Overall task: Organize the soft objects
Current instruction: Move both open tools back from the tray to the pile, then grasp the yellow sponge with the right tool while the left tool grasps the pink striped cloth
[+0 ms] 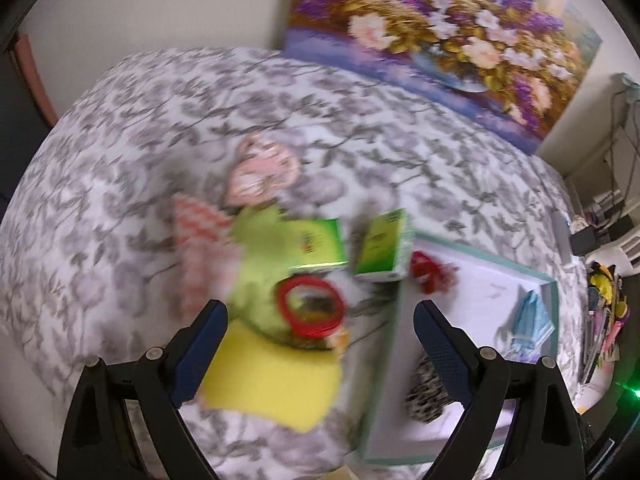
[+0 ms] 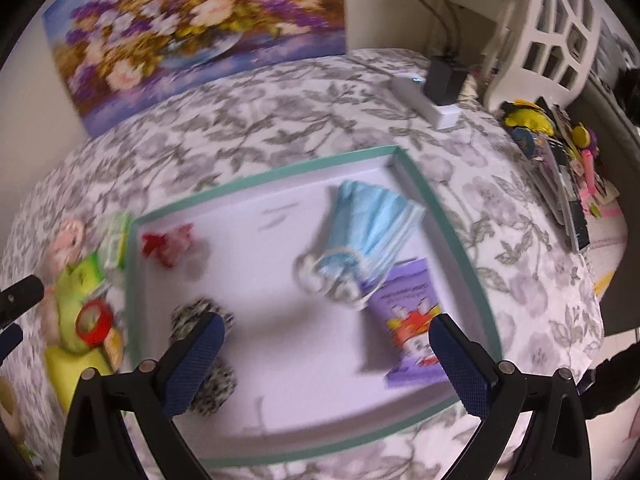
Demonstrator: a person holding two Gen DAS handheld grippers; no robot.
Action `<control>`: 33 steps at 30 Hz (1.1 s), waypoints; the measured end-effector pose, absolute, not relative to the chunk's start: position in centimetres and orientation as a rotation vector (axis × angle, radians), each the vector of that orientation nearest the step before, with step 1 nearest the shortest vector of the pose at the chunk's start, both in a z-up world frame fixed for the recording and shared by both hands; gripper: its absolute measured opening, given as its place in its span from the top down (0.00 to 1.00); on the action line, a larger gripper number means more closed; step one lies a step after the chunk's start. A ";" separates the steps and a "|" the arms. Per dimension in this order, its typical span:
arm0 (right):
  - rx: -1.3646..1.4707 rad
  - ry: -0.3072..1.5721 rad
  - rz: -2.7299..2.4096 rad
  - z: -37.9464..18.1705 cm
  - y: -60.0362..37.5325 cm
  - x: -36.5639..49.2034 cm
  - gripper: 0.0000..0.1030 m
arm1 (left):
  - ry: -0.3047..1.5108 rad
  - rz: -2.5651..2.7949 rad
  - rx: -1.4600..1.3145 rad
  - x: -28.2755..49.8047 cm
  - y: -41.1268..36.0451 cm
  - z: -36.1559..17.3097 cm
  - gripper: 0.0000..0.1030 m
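Left wrist view: left gripper (image 1: 320, 320), jaws apart and empty, above red hair tie (image 1: 311, 307) on yellow-green cloth (image 1: 260, 280); right gripper (image 2: 326, 354), jaws apart, over tray (image 2: 424, 192); pinch tie rim only.

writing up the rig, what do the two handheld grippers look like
Both match. The left gripper and the right gripper each have two black, angular plastic arms that fork apart, with round silver rivets at the joints. The fingers carry dark blue pads with a fine knurled, diamond-like texture. No cables or markings show on them, and no hand or sleeve is clearly in view.
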State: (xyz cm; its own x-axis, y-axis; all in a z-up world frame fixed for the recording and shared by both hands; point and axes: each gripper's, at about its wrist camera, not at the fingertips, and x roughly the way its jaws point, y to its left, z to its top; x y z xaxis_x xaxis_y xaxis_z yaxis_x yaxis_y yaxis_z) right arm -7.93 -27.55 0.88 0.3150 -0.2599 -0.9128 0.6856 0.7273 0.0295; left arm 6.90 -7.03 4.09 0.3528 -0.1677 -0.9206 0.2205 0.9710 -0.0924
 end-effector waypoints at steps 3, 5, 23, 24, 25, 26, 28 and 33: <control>0.453 1.085 -0.616 1.1 -25.9 -7.4 0.00 | 1.202 -0.203 0.051 6.9 -4.9 4.1 0.08; 0.464 1.086 -0.590 1.3 -24.6 -6.8 0.00 | 1.210 -0.173 0.030 7.1 -3.3 4.0 0.08; 0.389 1.135 -0.348 0.6 -12.5 0.0 0.00 | 1.304 0.022 -0.164 8.5 8.0 1.3 0.08; 0.388 1.139 -0.340 0.5 -12.1 0.2 0.00 | 1.312 0.026 -0.168 8.6 8.2 1.1 0.08; 0.388 1.144 -0.330 0.3 -11.6 0.5 0.00 | 1.316 0.030 -0.172 8.6 8.4 1.0 0.08; 0.390 1.150 -0.323 0.0 -11.3 0.6 0.00 | 1.316 0.034 -0.176 8.6 8.7 0.9 0.08; 0.395 1.170 -0.307 -0.5 -10.7 0.9 0.00 | 1.317 0.040 -0.176 8.7 9.0 0.8 0.08; 0.425 1.214 -0.284 -1.6 -10.5 1.1 0.00 | 1.349 0.051 -0.190 9.1 9.8 -0.2 0.08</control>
